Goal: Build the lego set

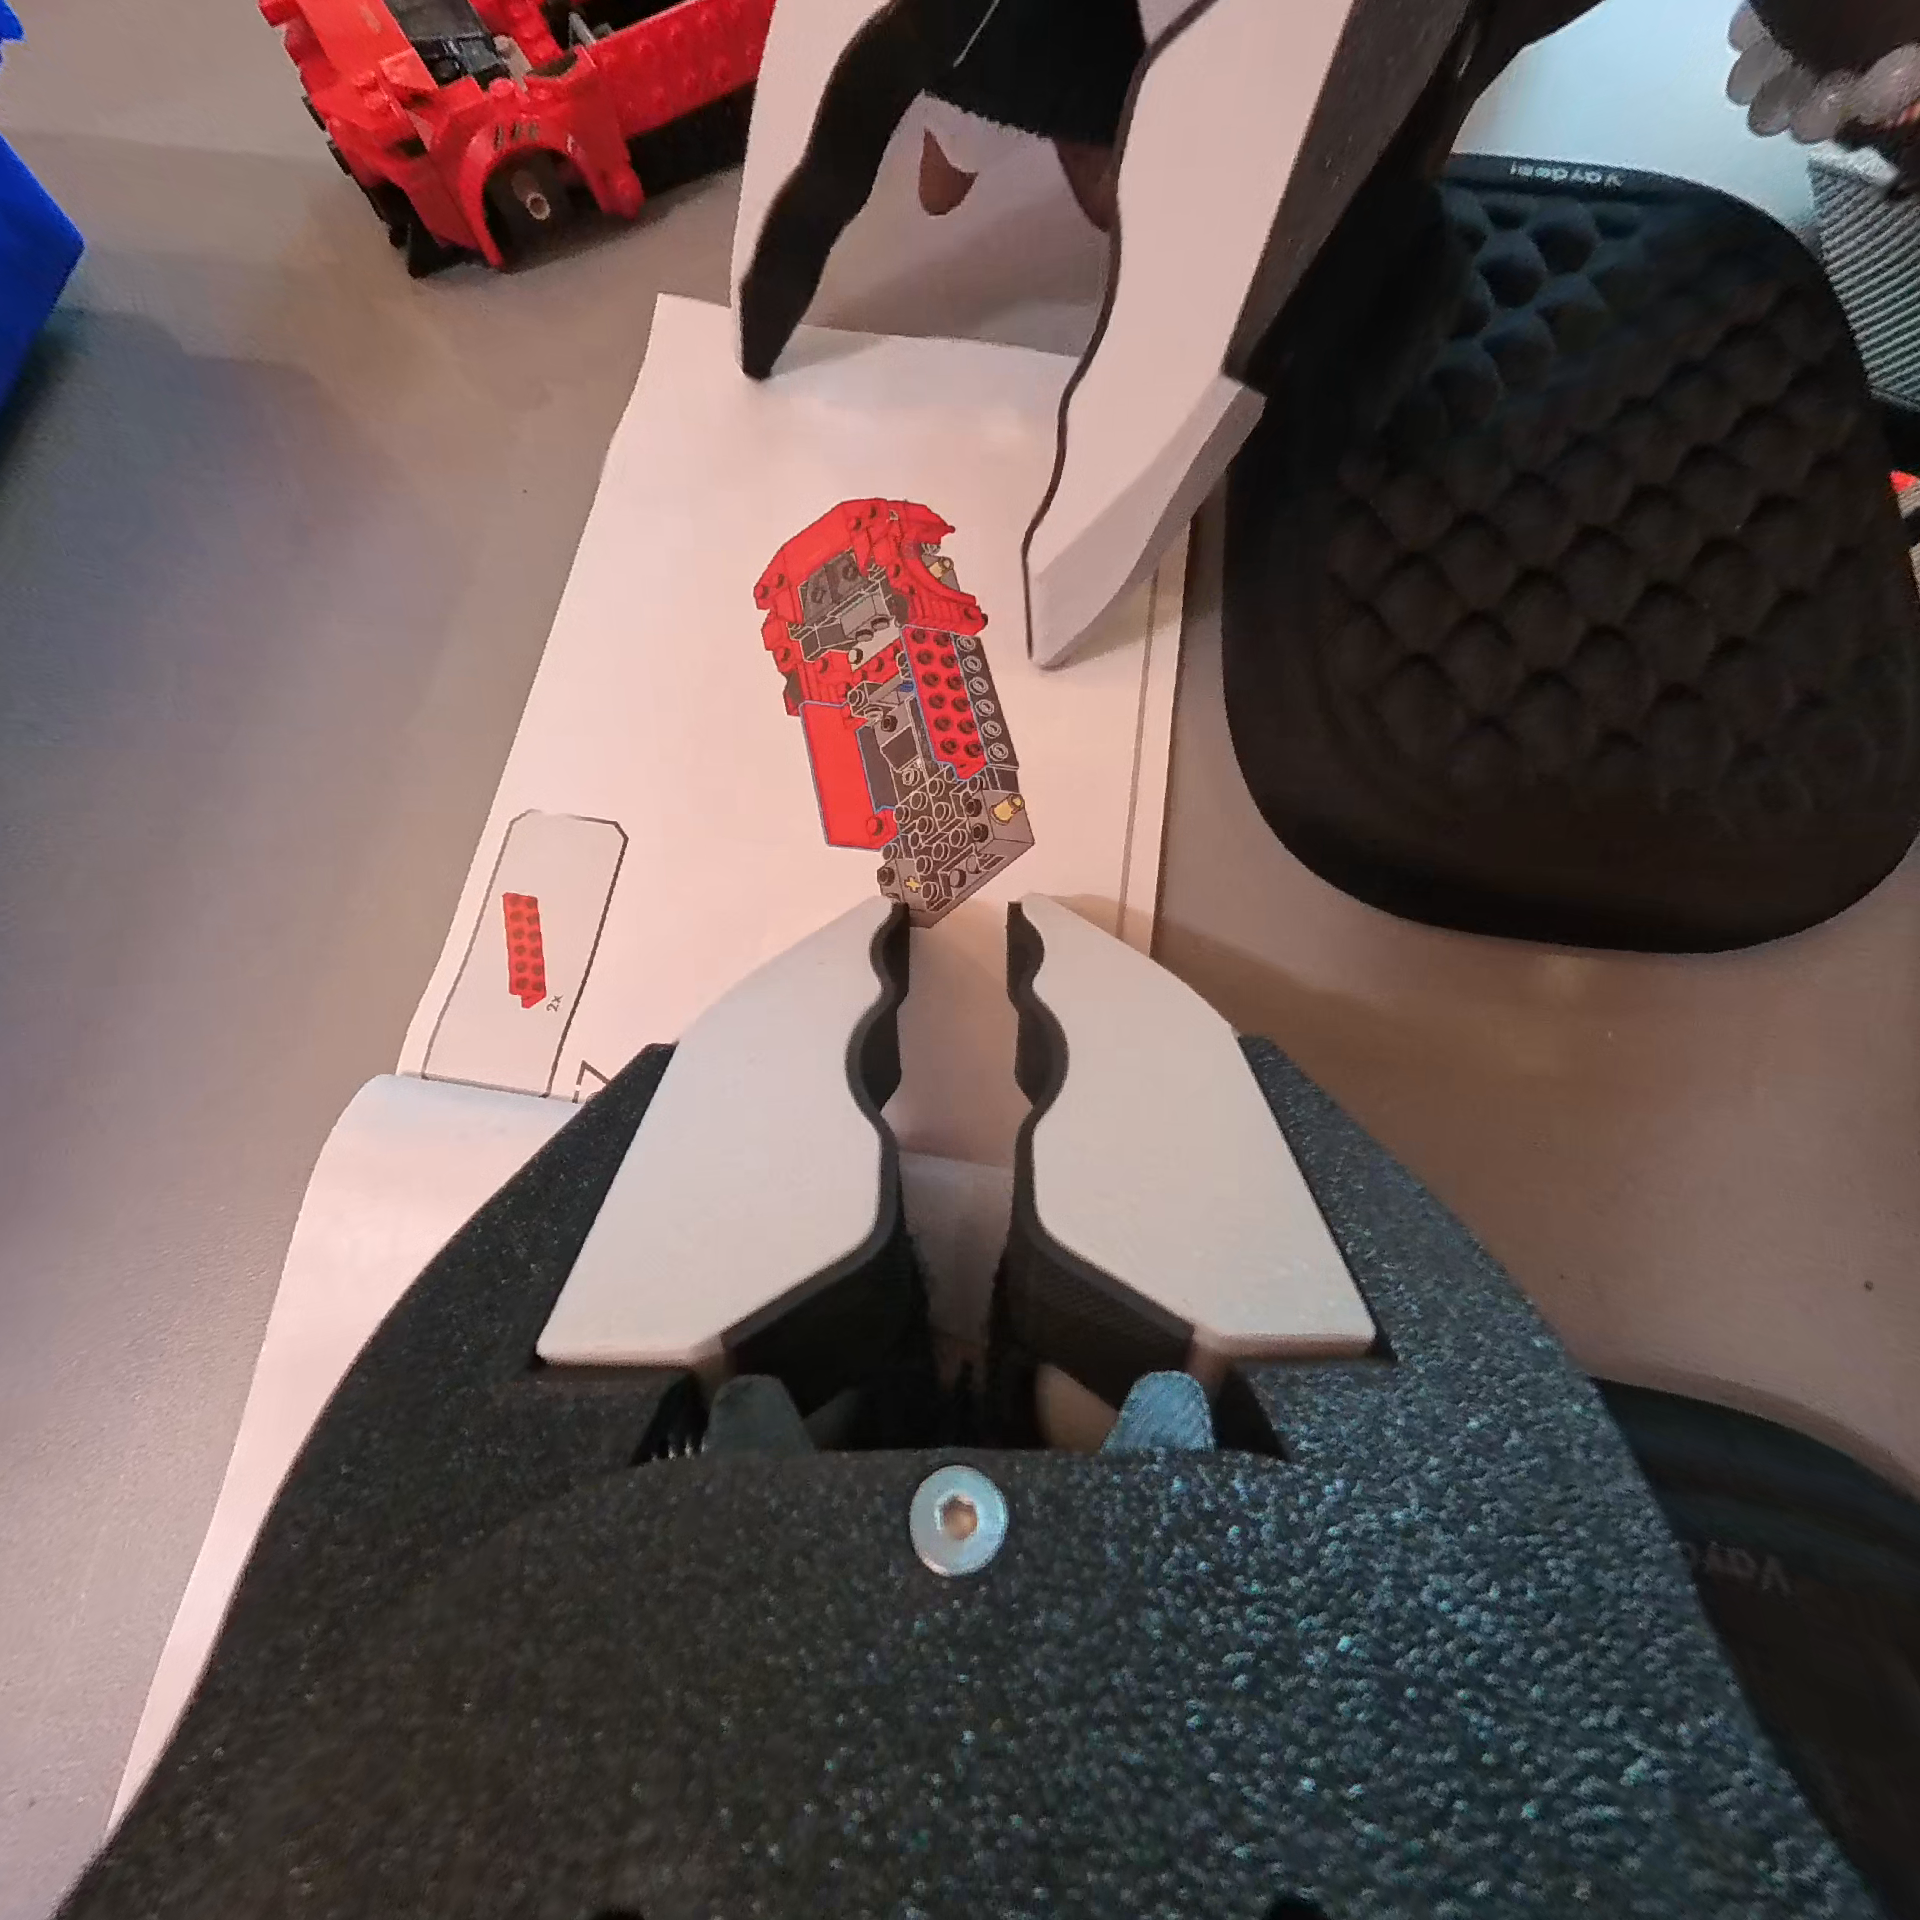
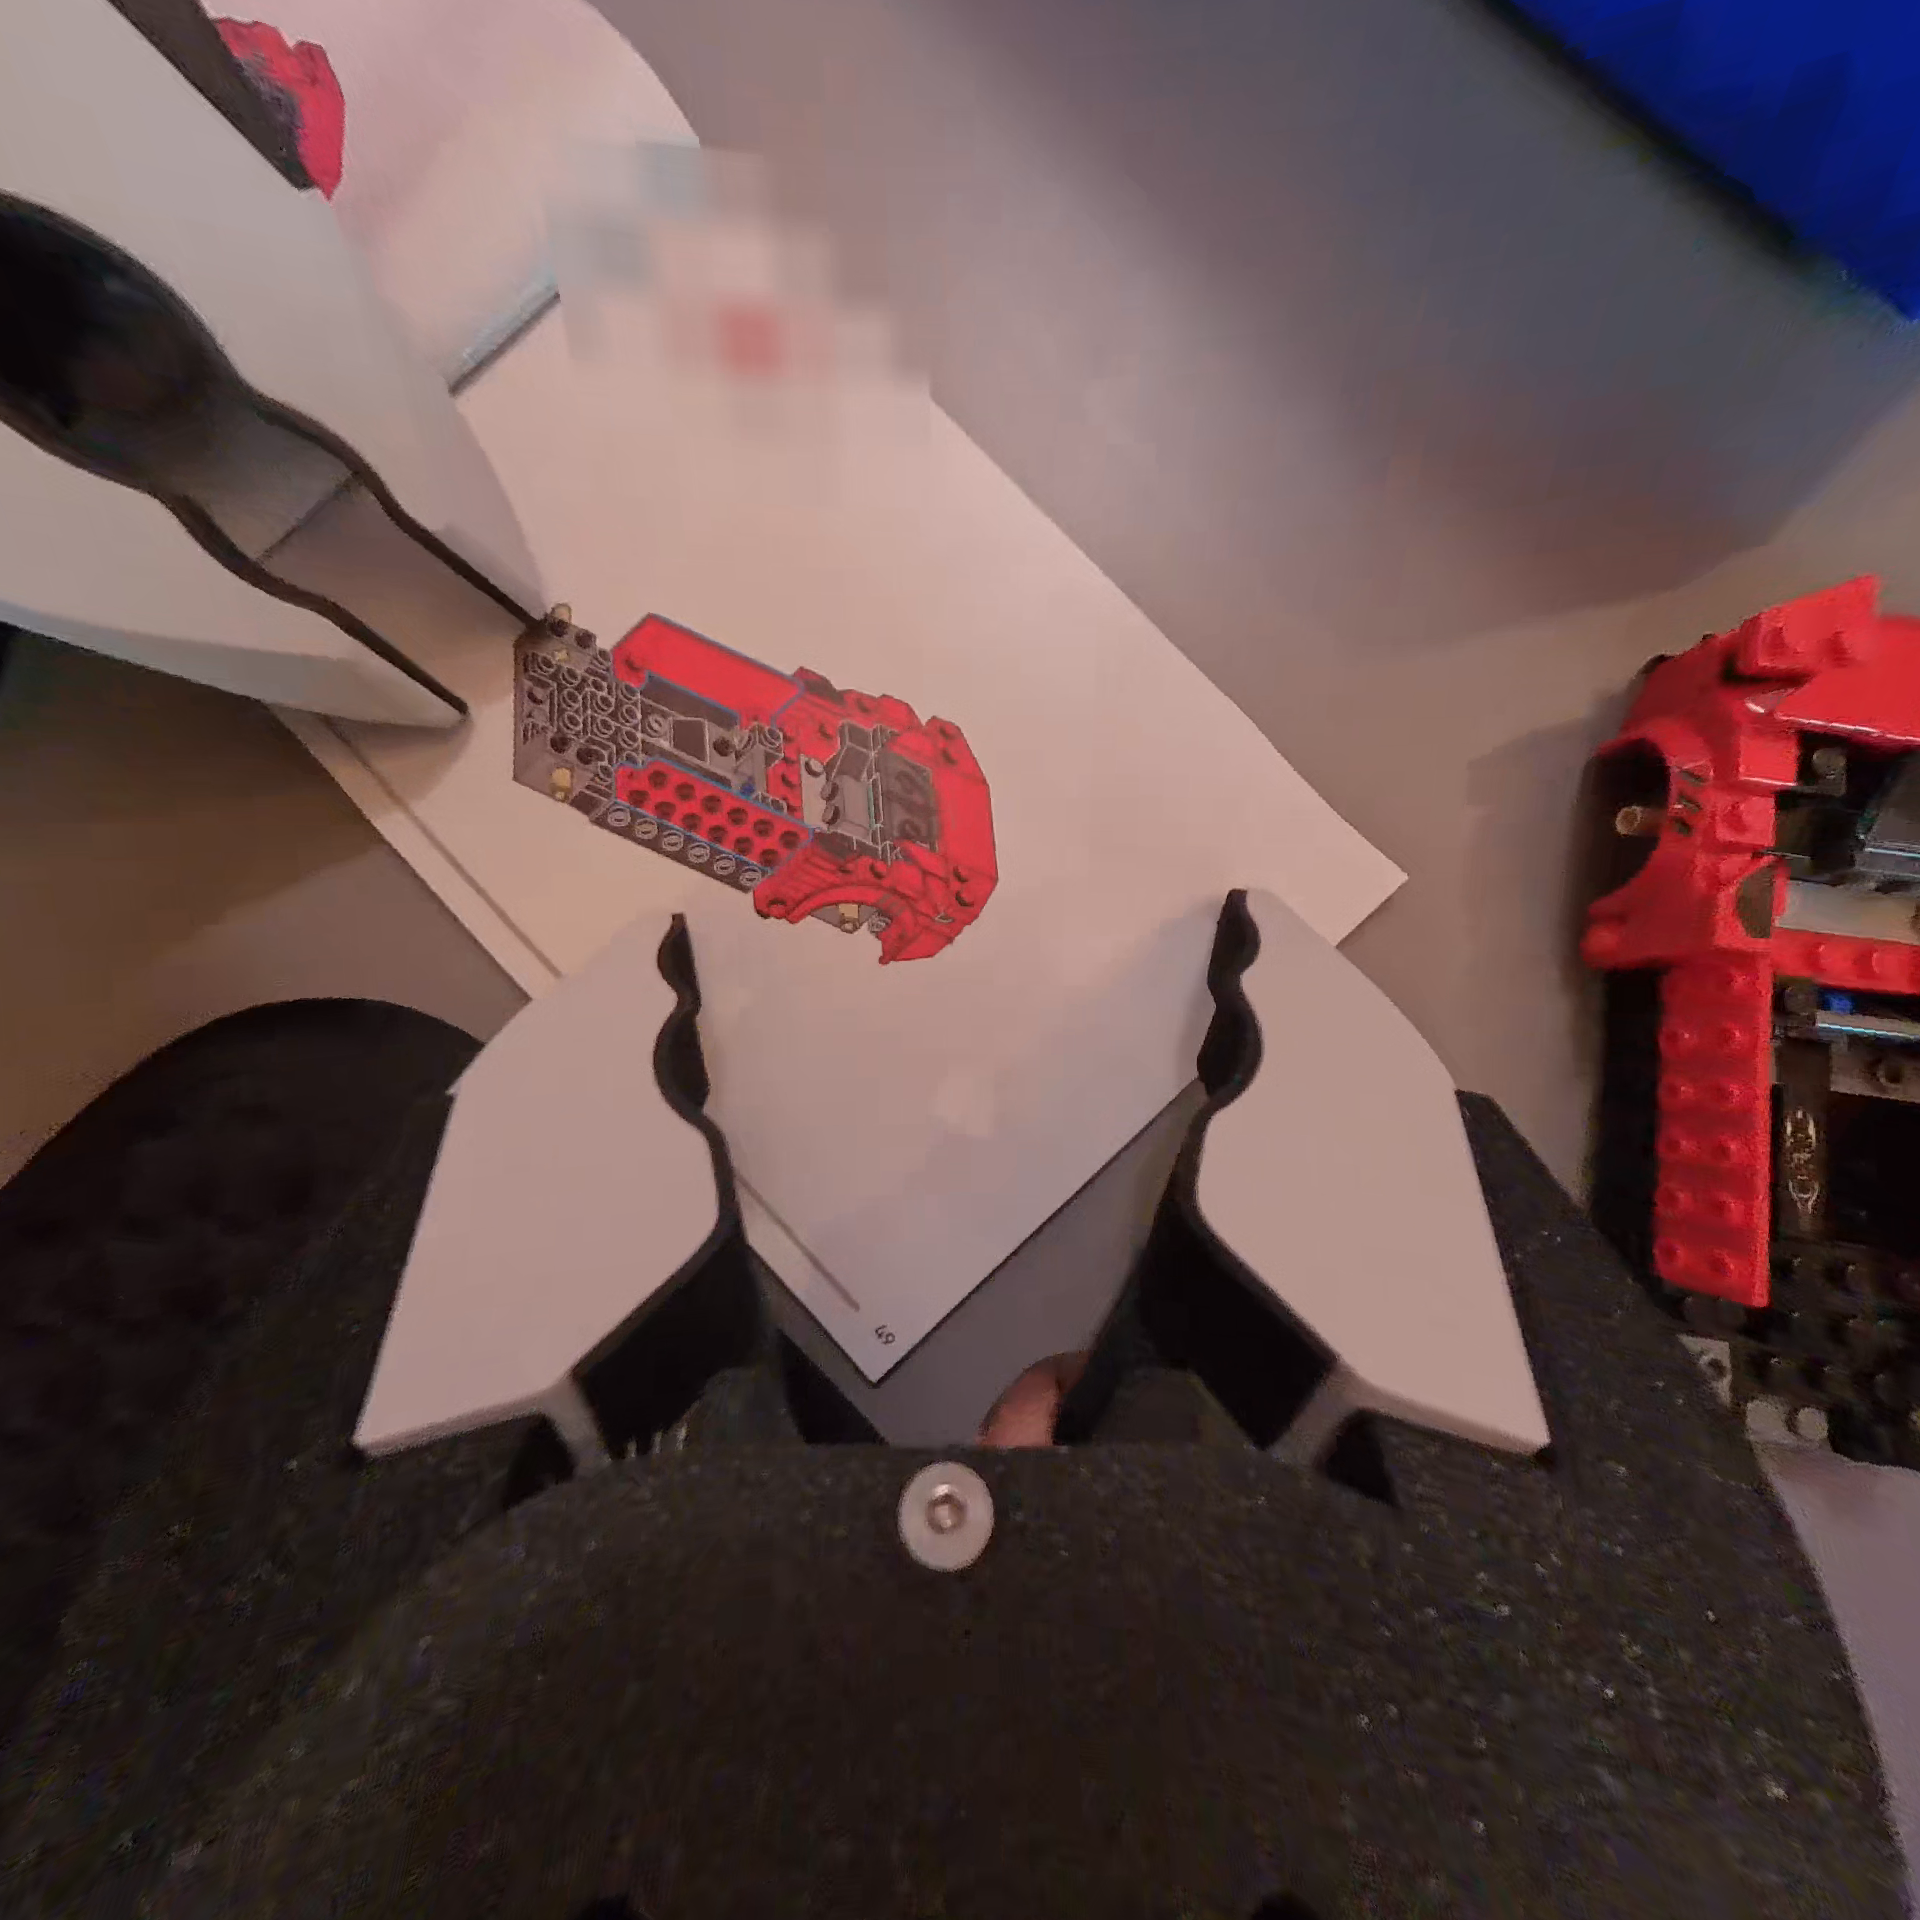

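Grey tabletop point(image 1: 260, 623) carries the open instruction booklet point(image 1: 727, 520) beneath both empty grippers, left gripper point(image 1: 958, 906) narrowly parted, right gripper point(image 2: 954, 906) wide, nearer the red lego car point(image 2: 1766, 935) beside the page.

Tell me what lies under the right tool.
Under the right tool lies the open instruction booklet, its corner between the open fingers. The table beneath the page is covered.

A black quilted cushion point(image 1: 1558, 540) with a dimpled surface lies on the grey table point(image 1: 260, 623), to the right, its edge just beside a white sheet. At the far left edge sits a blue object point(image 1: 26, 270), too cropped to identify; it shows again blurred point(image 2: 1766, 114).
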`<action>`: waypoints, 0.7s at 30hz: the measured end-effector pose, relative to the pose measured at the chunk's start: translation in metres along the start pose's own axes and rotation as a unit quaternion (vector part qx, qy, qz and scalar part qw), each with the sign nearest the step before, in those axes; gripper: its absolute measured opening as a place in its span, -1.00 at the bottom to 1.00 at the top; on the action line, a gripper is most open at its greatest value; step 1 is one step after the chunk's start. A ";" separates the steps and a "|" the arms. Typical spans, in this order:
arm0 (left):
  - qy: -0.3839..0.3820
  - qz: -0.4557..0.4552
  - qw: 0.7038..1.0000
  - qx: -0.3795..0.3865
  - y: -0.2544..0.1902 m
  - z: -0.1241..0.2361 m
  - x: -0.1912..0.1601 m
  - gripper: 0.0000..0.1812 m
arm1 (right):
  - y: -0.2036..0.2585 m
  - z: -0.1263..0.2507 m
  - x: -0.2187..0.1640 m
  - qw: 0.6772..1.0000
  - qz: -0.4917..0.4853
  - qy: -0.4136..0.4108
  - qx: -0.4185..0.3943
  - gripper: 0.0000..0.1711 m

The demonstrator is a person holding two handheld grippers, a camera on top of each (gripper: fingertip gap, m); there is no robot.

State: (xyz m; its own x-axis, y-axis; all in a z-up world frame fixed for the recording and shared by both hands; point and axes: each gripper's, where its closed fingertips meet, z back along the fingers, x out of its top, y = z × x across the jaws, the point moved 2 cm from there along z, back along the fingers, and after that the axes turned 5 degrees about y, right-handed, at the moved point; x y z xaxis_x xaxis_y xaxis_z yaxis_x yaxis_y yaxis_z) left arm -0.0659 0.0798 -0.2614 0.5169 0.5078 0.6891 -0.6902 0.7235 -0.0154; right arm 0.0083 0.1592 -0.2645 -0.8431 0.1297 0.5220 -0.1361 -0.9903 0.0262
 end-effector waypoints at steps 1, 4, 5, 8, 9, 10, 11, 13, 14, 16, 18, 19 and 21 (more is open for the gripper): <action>0.000 0.001 1.000 -0.001 0.000 0.000 0.000 -0.81 | 0.001 0.000 0.000 1.000 0.000 0.002 0.001 0.08; 0.000 0.000 1.000 0.001 0.000 0.000 0.000 -0.81 | 0.015 0.000 0.005 1.000 0.018 -0.014 0.019 -0.25; -0.001 0.001 1.000 0.003 0.000 0.000 0.000 -0.79 | 0.017 0.000 0.005 0.999 0.022 -0.012 0.023 -0.32; -0.014 0.008 1.000 0.017 0.004 0.003 0.002 -0.72 | 0.024 0.000 0.010 0.998 0.026 -0.032 0.053 -0.67; -0.027 0.011 0.999 0.021 0.005 0.006 0.004 -0.70 | 0.027 0.001 0.012 0.997 0.021 -0.045 0.066 -0.82; -0.049 0.015 0.998 0.026 0.007 0.010 0.008 -0.64 | 0.028 0.003 0.014 0.996 0.024 -0.054 0.069 -0.87; -0.076 0.017 0.996 0.033 0.010 0.016 0.012 -0.57 | 0.029 0.006 0.018 0.995 0.034 -0.068 0.062 -0.89; -0.132 -0.006 0.989 0.061 0.016 0.034 0.024 -0.42 | 0.036 0.018 0.028 0.990 0.076 -0.108 0.047 -0.89; -0.154 -0.031 0.984 0.082 0.020 0.043 0.030 -0.41 | 0.041 0.025 0.032 0.985 0.108 -0.126 0.035 -0.90; -0.178 -0.096 0.972 0.118 0.023 0.057 0.041 -0.41 | 0.050 0.032 0.036 0.975 0.181 -0.131 0.000 -0.92; -0.154 -0.150 0.970 0.117 0.021 0.058 0.043 -0.47 | 0.056 0.033 0.037 0.963 0.237 -0.123 -0.039 -0.92; -0.127 -0.159 0.972 0.113 0.023 0.054 0.040 -0.49 | 0.059 0.032 0.037 0.959 0.254 -0.121 -0.047 -0.92; -0.078 -0.152 0.981 0.092 0.029 0.042 0.033 -0.50 | 0.065 0.030 0.037 0.957 0.261 -0.120 -0.043 -0.93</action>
State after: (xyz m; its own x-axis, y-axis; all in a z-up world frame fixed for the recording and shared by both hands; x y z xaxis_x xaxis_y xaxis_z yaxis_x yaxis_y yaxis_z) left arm -0.0904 0.0978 -0.2083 0.6386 0.1937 0.7448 -0.6038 0.7261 0.3289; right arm -0.0158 0.0983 -0.2181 -0.6646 -0.4071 0.6265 0.2203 -0.9080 -0.3563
